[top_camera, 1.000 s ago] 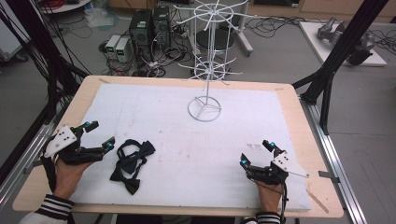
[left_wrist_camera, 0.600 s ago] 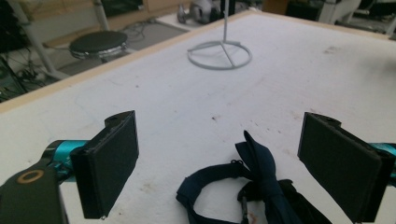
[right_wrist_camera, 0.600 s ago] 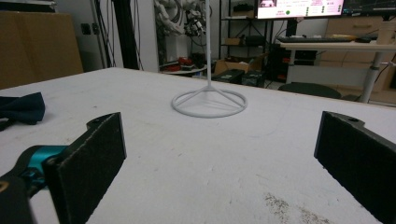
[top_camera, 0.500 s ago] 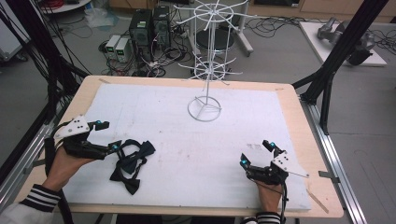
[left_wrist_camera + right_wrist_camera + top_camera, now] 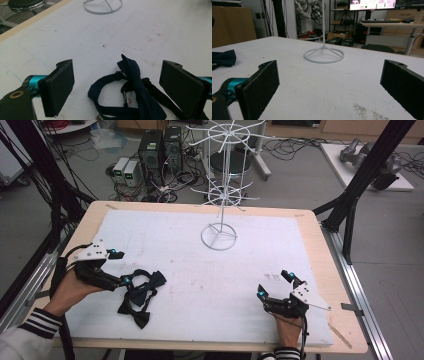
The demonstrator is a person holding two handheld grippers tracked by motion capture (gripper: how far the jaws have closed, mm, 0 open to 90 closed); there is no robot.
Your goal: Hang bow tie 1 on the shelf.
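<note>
Bow tie [image 5: 135,97] cut off below

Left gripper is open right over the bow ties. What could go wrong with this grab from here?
1. The left gripper has its jaws wide around a bow tie whose strap loop lies loose; closing may pinch only the strap, leaving the bow dangling.
2. A second bow tie lies touching the first, so it might get dragged along.
3. The wire stand looks light; hanging one-handed could tip it while the right gripper rests apart.
</note>
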